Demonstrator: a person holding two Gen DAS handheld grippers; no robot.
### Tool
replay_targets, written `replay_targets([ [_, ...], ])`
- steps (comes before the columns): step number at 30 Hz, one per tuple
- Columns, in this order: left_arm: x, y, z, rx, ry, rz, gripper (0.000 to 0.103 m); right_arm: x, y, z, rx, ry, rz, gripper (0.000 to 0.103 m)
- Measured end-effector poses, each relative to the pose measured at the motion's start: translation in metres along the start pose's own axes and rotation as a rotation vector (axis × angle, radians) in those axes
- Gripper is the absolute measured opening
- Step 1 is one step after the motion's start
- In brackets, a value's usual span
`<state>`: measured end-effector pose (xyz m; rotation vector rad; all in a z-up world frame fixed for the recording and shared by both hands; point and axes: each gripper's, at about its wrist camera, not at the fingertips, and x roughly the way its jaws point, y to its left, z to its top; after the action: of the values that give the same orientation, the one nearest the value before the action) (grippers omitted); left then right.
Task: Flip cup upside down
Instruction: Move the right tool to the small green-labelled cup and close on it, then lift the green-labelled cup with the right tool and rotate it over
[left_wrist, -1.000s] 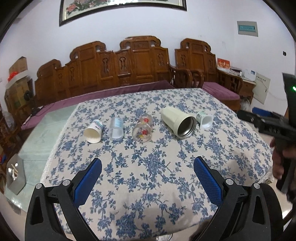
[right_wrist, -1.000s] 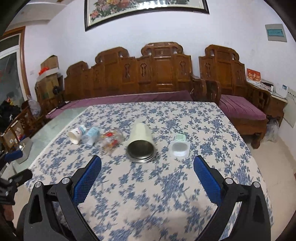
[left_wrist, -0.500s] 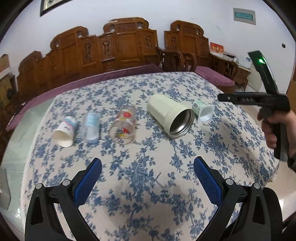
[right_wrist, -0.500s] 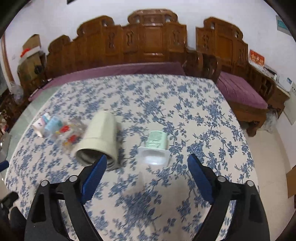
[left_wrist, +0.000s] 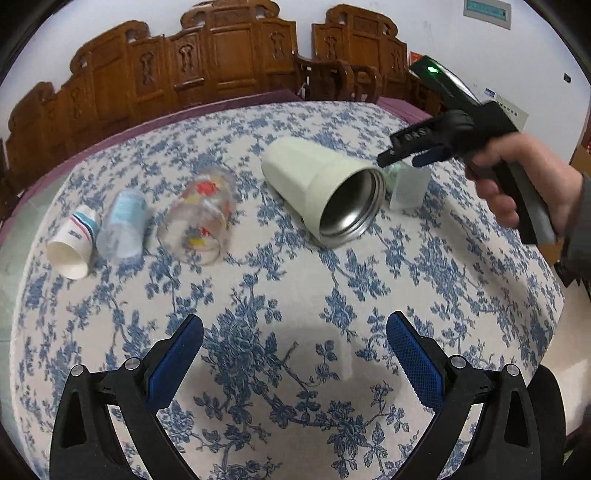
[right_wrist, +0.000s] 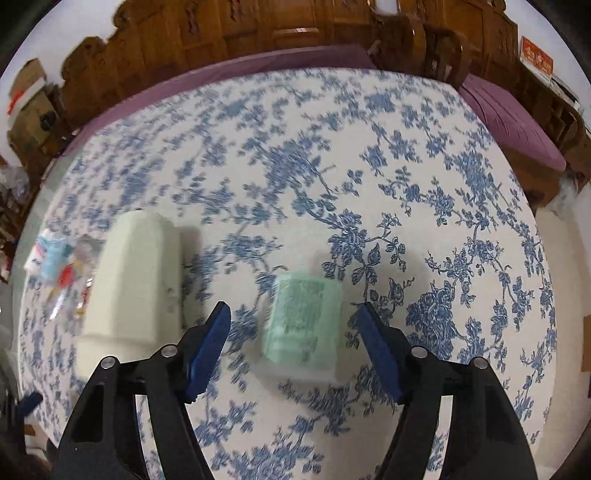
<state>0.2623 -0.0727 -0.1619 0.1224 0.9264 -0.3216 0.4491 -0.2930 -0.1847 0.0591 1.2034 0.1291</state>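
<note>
Five vessels lie on their sides in a row on the blue-flowered tablecloth (left_wrist: 295, 288). From the left: a white paper cup (left_wrist: 74, 240) with coloured stripes, its mouth toward me and nothing visible in it; a clear plastic cup (left_wrist: 123, 225) with a pale blue label, the print too blurred to read; a glass tumbler (left_wrist: 197, 218) printed in red and yellow, nothing visible in it; a cream tumbler (left_wrist: 321, 188) whose bare steel interior is empty; and, partly hidden behind it, the small translucent cup with a green label (right_wrist: 303, 325), its writing unreadable. My left gripper (left_wrist: 295, 358) hangs above the near cloth, jaws wide apart, holding and touching nothing. My right gripper (right_wrist: 293, 343), held in my right hand (left_wrist: 524, 177), sits over the green-labelled cup, jaws apart, one finger on either side of the cup and clear of its walls, so far as the motion blur allows. The cream tumbler lies just to the left of the left finger (right_wrist: 208, 343).
</note>
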Motion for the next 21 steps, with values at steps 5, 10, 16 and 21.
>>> replay_targets([
  [5,0.002,0.004,-0.006,-0.01,0.019,0.001,0.096,0.017,-0.001,0.002,0.008,0.059,-0.008,0.052],
  [10,-0.003,0.011,-0.009,-0.038,0.021,0.02,0.096,0.004,0.001,-0.011,-0.006,0.039,0.015,0.051],
  [16,-0.011,0.018,-0.02,-0.055,0.057,0.029,0.096,-0.03,0.016,-0.049,-0.071,0.009,0.038,0.051],
  [21,-0.021,0.023,-0.033,-0.058,0.072,0.039,0.096,-0.059,0.036,-0.087,-0.124,-0.013,0.079,0.051],
])
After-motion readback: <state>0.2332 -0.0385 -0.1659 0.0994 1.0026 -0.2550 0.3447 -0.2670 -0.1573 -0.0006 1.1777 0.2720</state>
